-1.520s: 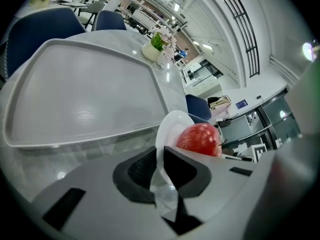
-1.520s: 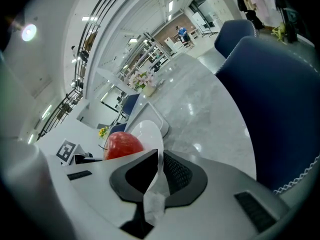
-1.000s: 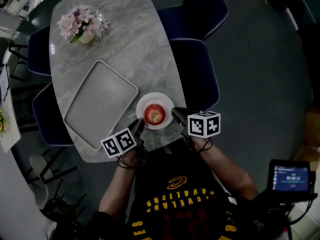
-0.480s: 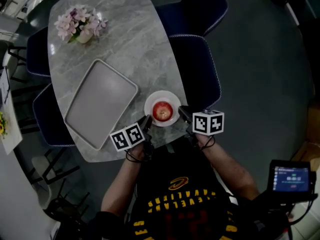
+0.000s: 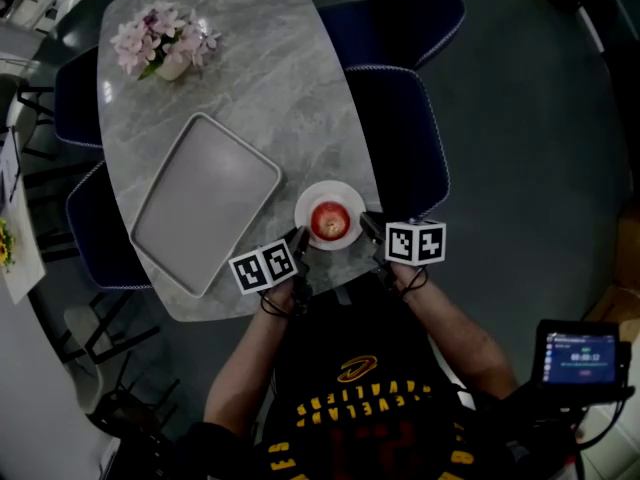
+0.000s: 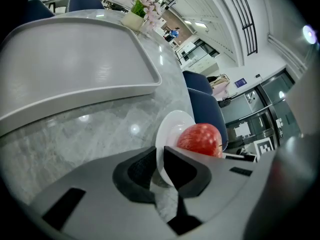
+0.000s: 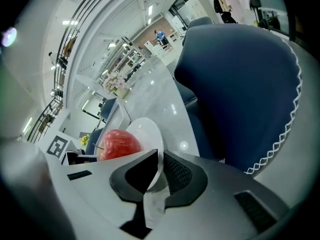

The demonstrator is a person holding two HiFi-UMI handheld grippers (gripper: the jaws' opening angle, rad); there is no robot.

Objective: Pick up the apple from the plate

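Observation:
A red apple (image 5: 330, 220) sits on a small white plate (image 5: 345, 194) near the front edge of the grey marble table (image 5: 270, 78). My left gripper (image 5: 298, 238) is shut on the plate's left rim; in the left gripper view the rim (image 6: 172, 129) runs between the jaws, with the apple (image 6: 200, 139) just beyond my left gripper (image 6: 157, 154). On the opposite rim my right gripper (image 5: 368, 223) is shut too. In the right gripper view the plate (image 7: 147, 131) edge is pinched in my right gripper (image 7: 159, 159), and the apple (image 7: 119, 143) lies to its left.
A large grey tray (image 5: 205, 200) lies left of the plate. A pot of pink flowers (image 5: 165, 46) stands at the table's far left. Dark blue chairs (image 5: 400, 128) line the right side. A small screen (image 5: 585, 353) shows at bottom right.
The plate with the apple has slid right, away from the tray, with both grippers moving along on its rims.

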